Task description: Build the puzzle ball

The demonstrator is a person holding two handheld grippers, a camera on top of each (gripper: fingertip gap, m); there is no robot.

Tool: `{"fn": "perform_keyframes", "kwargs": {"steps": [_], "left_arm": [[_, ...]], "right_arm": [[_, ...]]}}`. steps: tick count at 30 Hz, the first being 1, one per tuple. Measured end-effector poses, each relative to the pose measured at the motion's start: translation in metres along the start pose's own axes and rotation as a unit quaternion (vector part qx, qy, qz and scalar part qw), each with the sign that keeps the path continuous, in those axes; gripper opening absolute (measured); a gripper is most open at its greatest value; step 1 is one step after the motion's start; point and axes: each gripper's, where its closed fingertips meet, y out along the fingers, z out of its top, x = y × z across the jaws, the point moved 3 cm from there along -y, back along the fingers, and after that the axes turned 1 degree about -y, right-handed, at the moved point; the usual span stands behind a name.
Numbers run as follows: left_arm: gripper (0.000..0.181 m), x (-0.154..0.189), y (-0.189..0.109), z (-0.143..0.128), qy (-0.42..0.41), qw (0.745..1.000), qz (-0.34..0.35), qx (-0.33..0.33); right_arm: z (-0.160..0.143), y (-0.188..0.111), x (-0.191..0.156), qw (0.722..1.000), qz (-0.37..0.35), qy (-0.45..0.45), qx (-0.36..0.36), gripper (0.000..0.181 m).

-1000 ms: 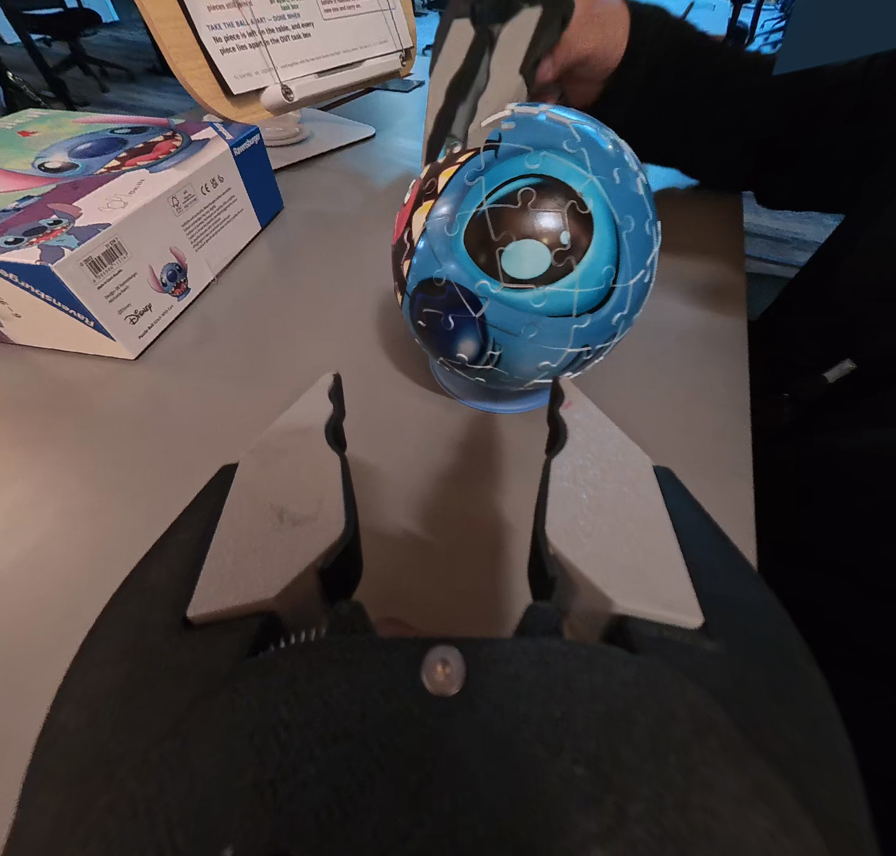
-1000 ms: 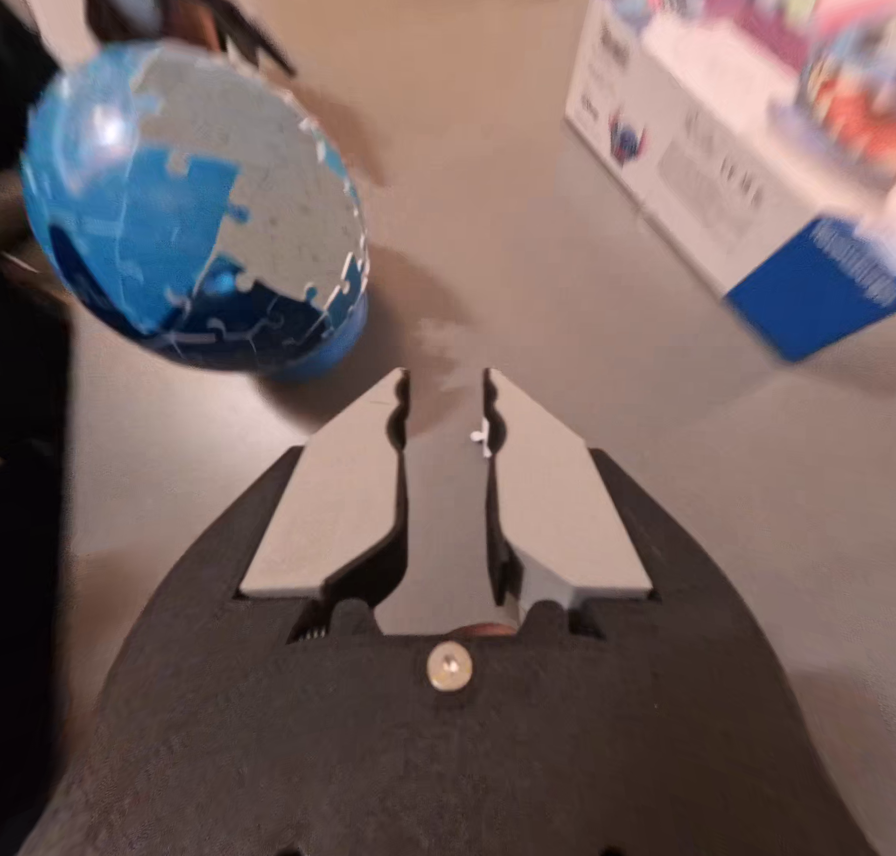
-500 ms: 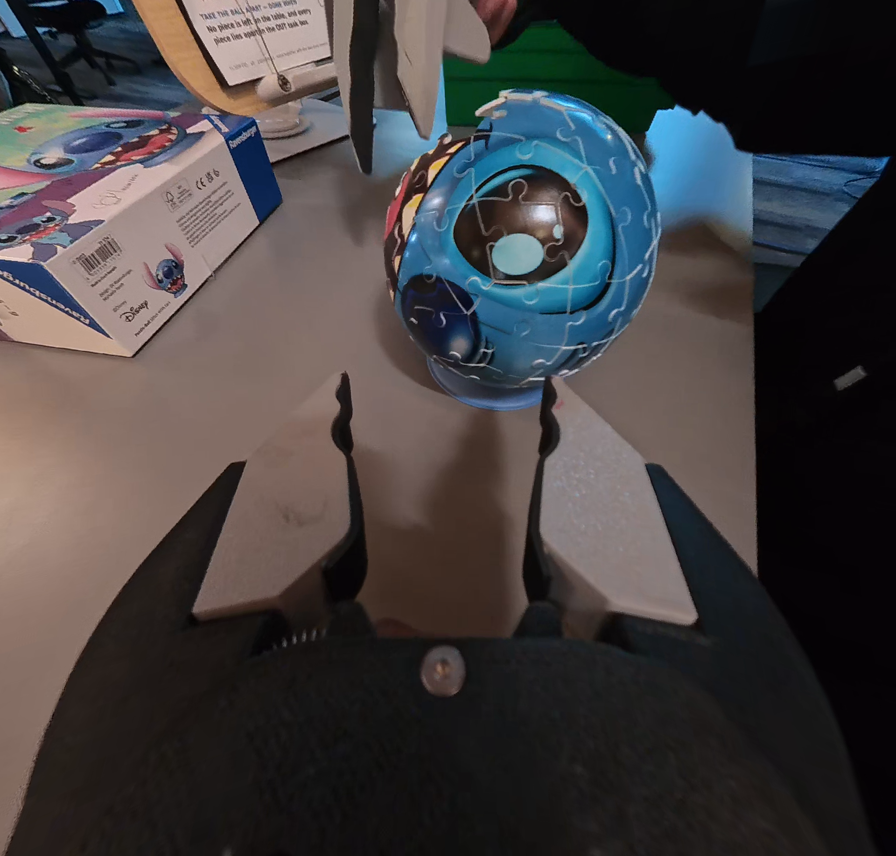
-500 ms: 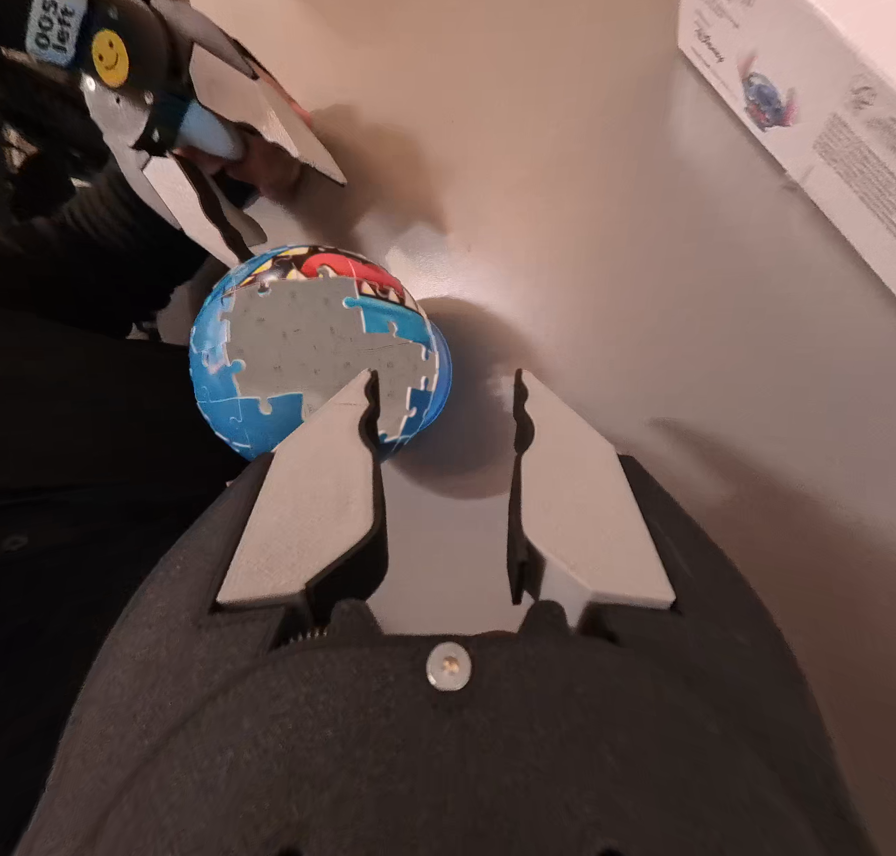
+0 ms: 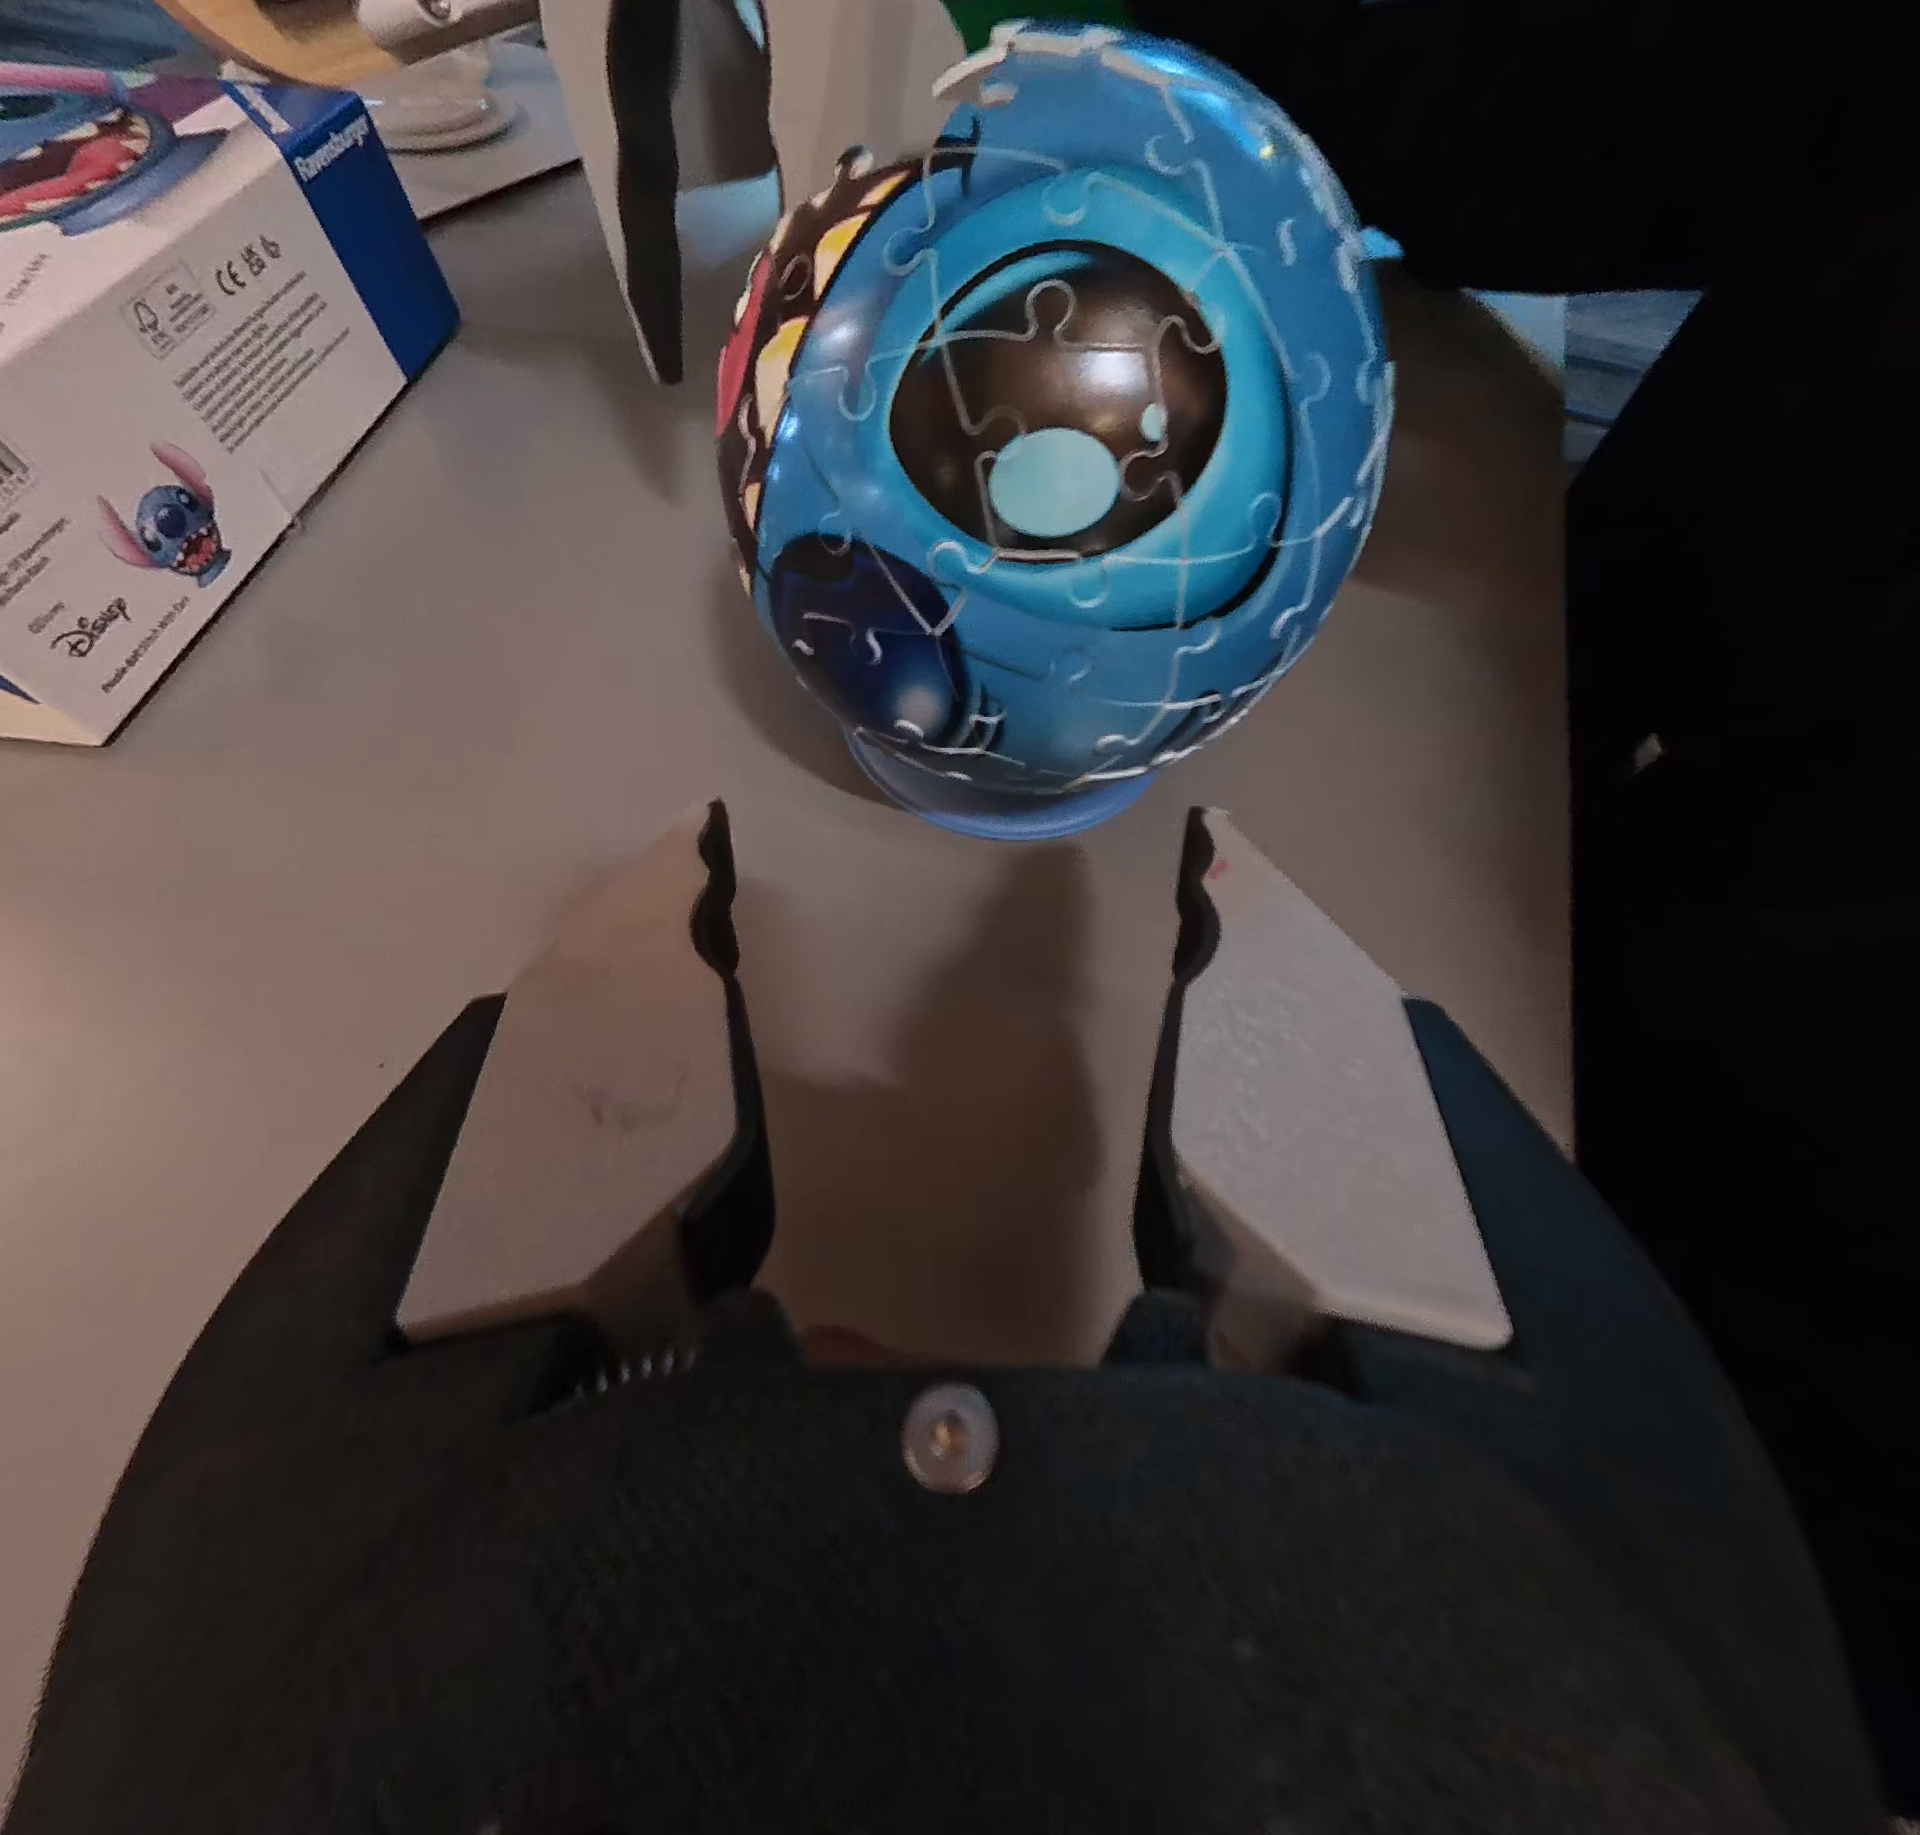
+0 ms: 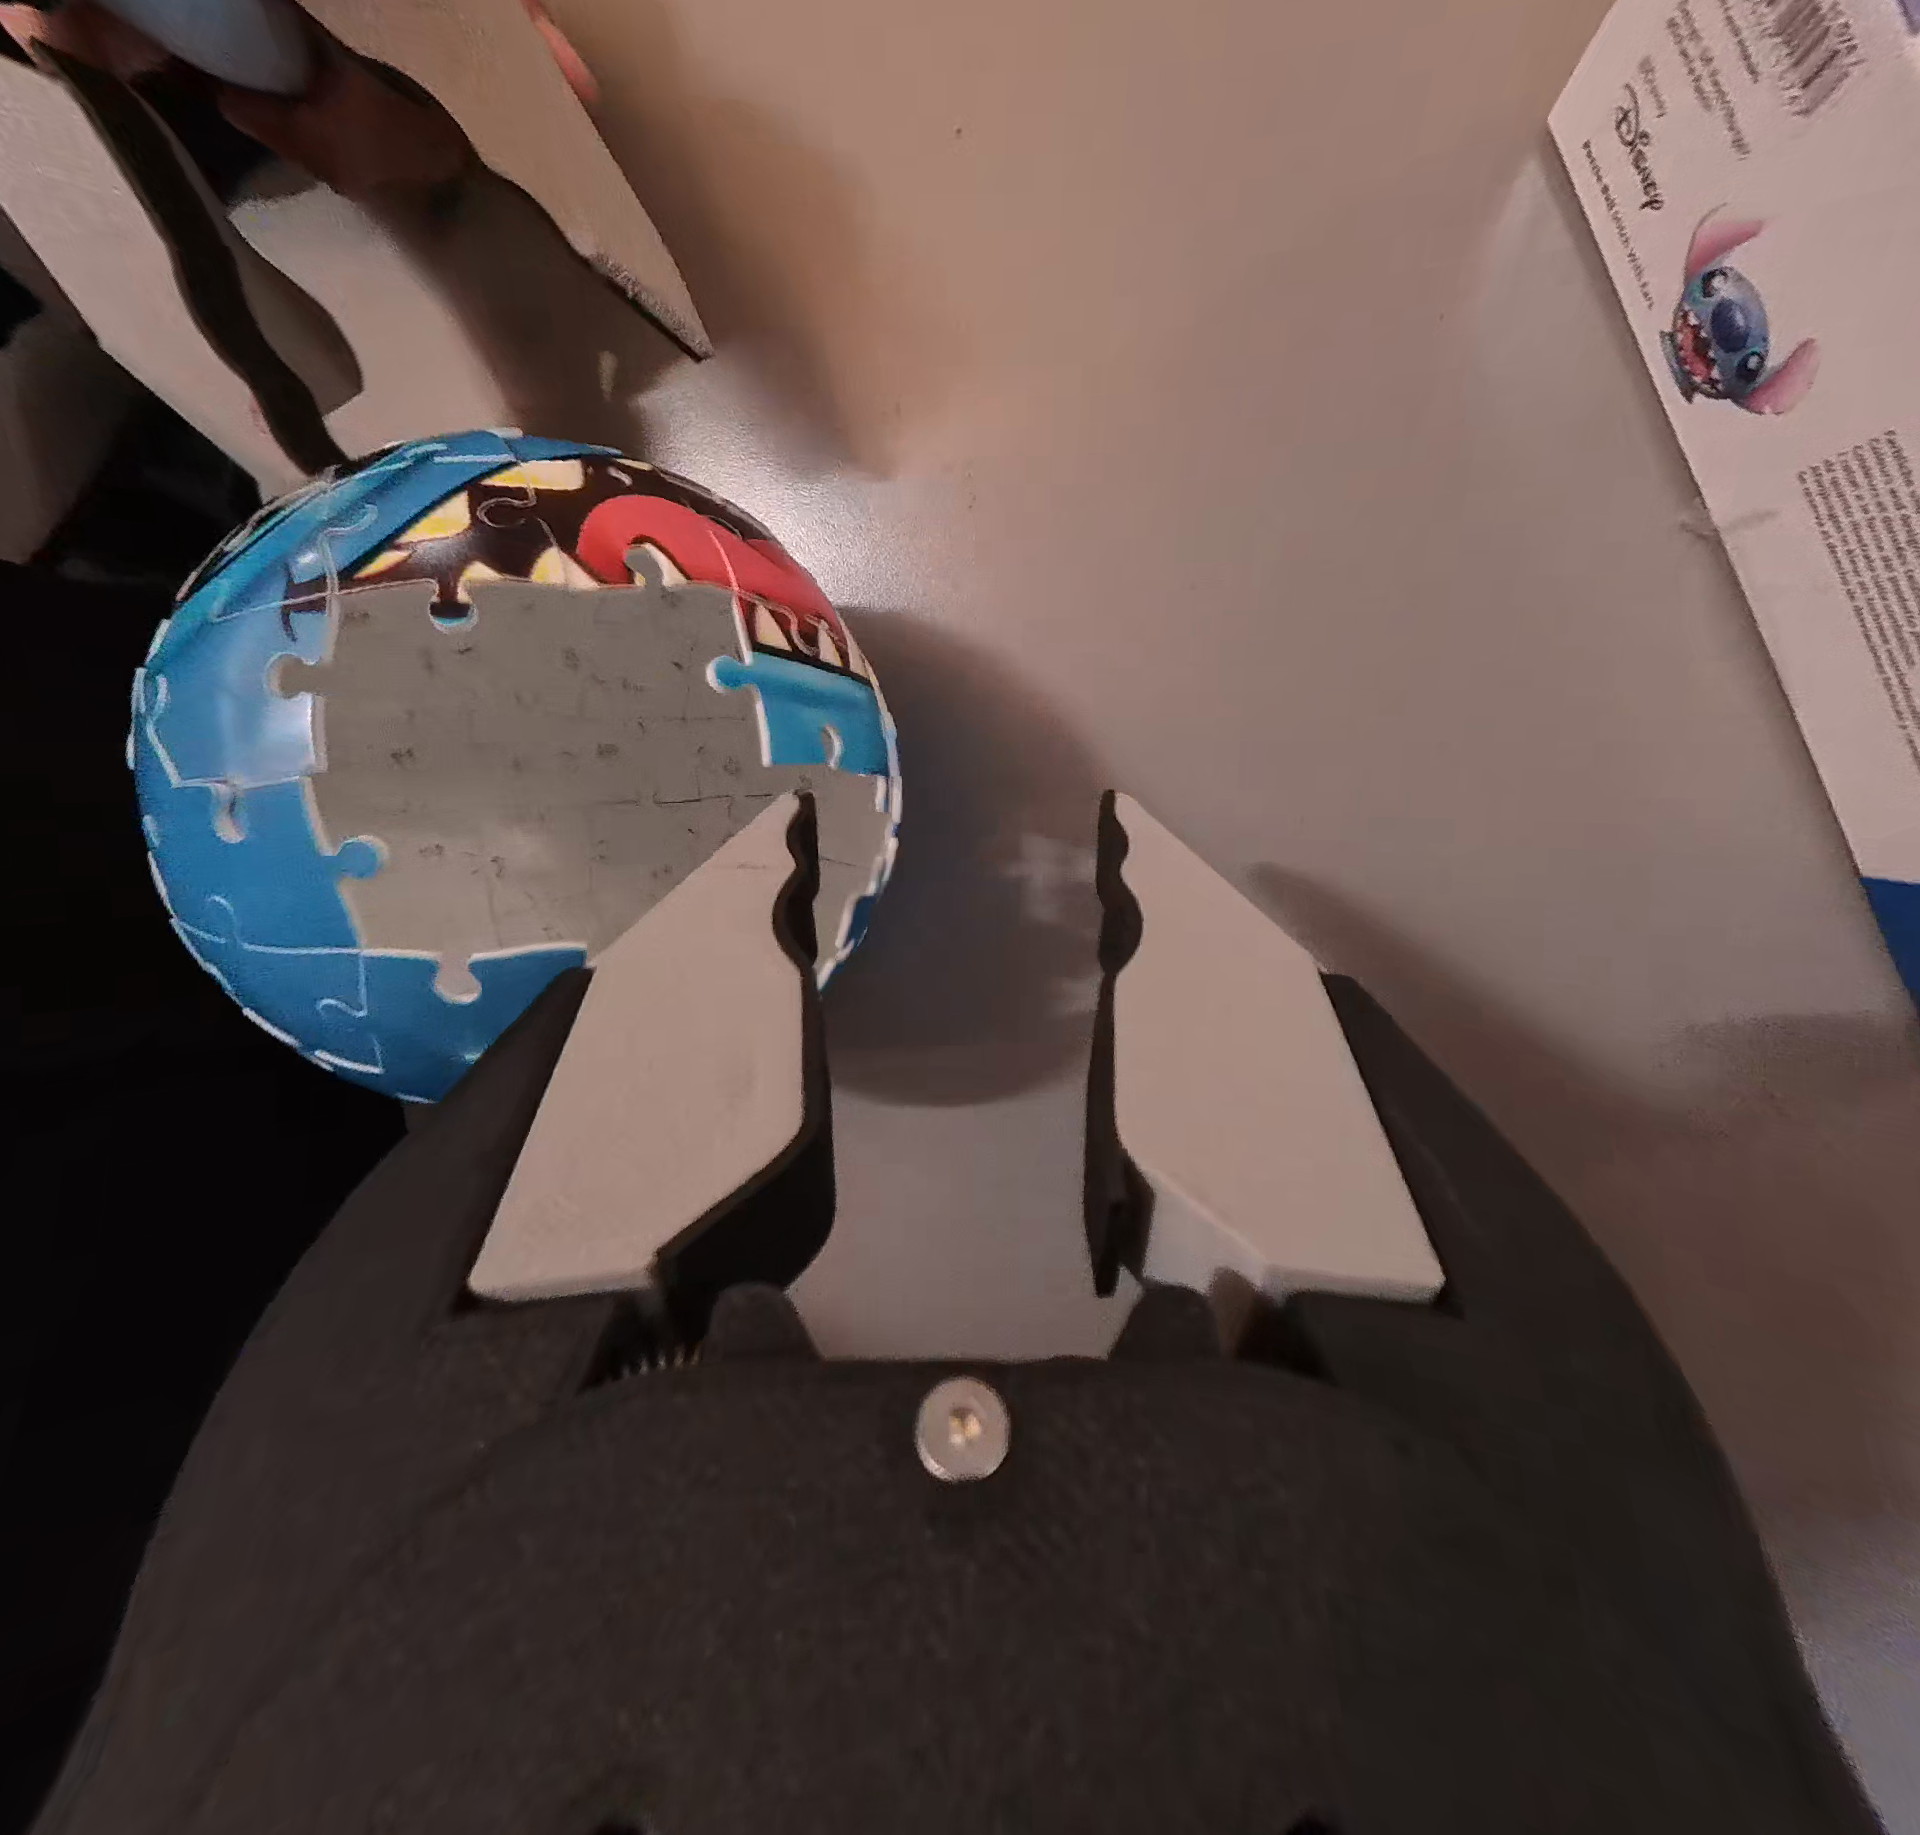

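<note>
The left hand-held gripper [image 5: 951, 835] is held with its jaws apart and empty, just short of the puzzle ball [image 5: 1060, 435]. The ball is seated on a small blue stand [image 5: 997, 814] on the grey table [image 5: 416, 798], and an unfilled gap with grey inner faces is seen at its top [image 6: 540, 736]. The right hand-held gripper [image 6: 956, 814] is held above the ball with its jaws apart and empty, its left finger [image 6: 686, 1037] seen overlapping the ball's edge. A printed box [image 5: 187, 414] is placed well apart to the left, and a document stand [image 5: 416, 29] is seen beyond it.
</note>
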Motion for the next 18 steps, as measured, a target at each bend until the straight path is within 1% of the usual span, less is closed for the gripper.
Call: {"fn": "perform_keyframes", "kwargs": {"steps": [5, 9, 13, 18], "left_arm": [[0.082, -0.001, -0.004, 0.005, -0.013, 1.000, 0.000, 0.027], [0.082, -0.001, -0.002, 0.004, -0.017, 1.000, -0.002, 0.018], [0.082, -0.001, 0.000, 0.002, -0.019, 1.000, -0.004, 0.007], [0.082, -0.002, 0.000, 0.002, -0.022, 1.000, -0.003, 0.008]], "right_arm": [[-0.001, 0.010, 0.002, 1.000, -0.007, -0.008, -0.009, 0.048], [-0.005, 0.013, 0.007, 1.000, -0.018, -0.010, -0.022, 0.049], [-0.005, 0.013, 0.008, 1.000, -0.019, -0.012, -0.021, 0.049], [-0.006, 0.014, 0.009, 0.999, -0.019, -0.014, -0.025, 0.052]]}}
